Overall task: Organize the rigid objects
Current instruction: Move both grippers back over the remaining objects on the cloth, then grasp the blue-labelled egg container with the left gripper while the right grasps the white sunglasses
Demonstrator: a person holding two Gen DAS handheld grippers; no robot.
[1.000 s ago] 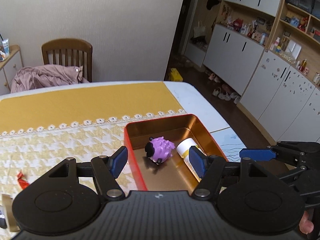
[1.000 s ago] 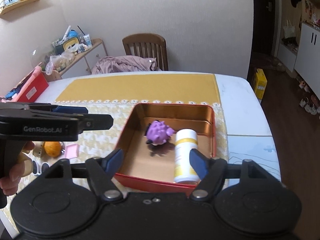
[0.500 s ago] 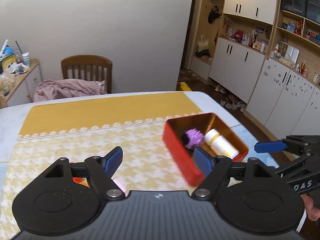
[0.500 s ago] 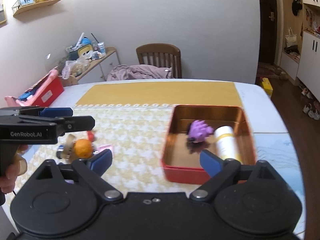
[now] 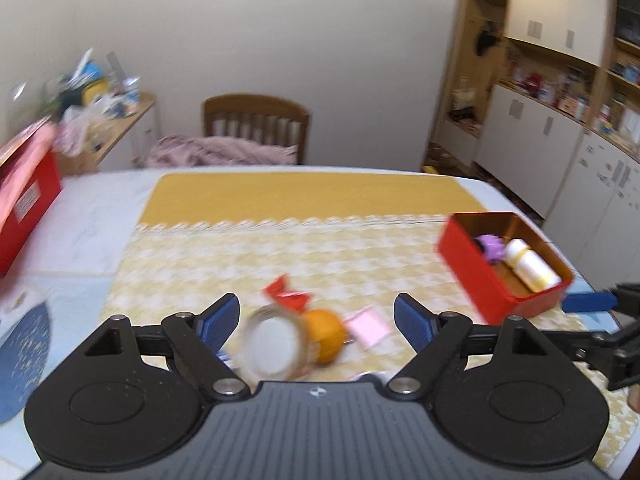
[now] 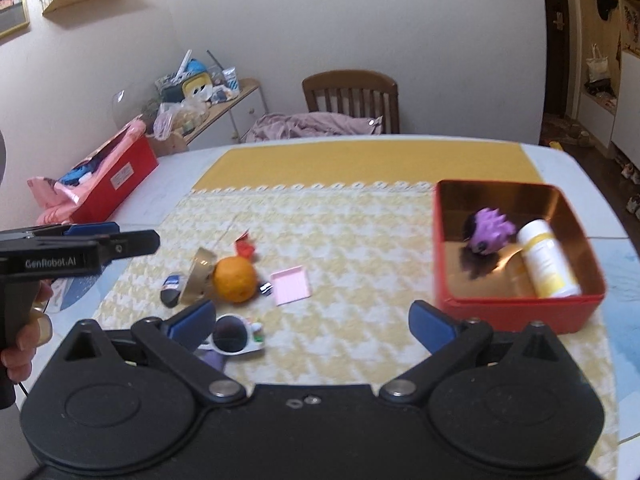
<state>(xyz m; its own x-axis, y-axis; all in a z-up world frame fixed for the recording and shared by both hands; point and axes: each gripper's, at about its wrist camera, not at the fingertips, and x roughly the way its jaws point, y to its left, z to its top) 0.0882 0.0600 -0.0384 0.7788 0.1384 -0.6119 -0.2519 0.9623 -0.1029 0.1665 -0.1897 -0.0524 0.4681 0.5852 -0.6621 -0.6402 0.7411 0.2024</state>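
Note:
A red tin box (image 6: 516, 309) (image 5: 472, 264) stands at the table's right and holds a purple spiky toy (image 6: 489, 231) (image 5: 491, 246) and a white-and-yellow bottle (image 6: 546, 258) (image 5: 530, 266). At the left lies a pile: an orange (image 6: 234, 279) (image 5: 324, 334), a tape roll (image 6: 198, 276) (image 5: 274, 348), a pink square tray (image 6: 291, 285) (image 5: 368, 326), a red wrapper (image 6: 245, 246) (image 5: 286, 294) and white-framed sunglasses (image 6: 232, 336). My left gripper (image 5: 316, 322) is open just above the tape roll and orange. My right gripper (image 6: 312, 320) is open and empty above the cloth between pile and box.
A yellow tablecloth (image 6: 360, 168) covers the table. A red box with pink cloth (image 6: 108, 172) sits at the far left edge. A wooden chair (image 6: 352, 96) with a pink blanket stands behind the table. Cabinets (image 5: 560, 128) line the right wall.
Both grippers have swung left, away from the red box, toward the pile of loose objects. The box now lies at the right of both views. Both stay open and empty.

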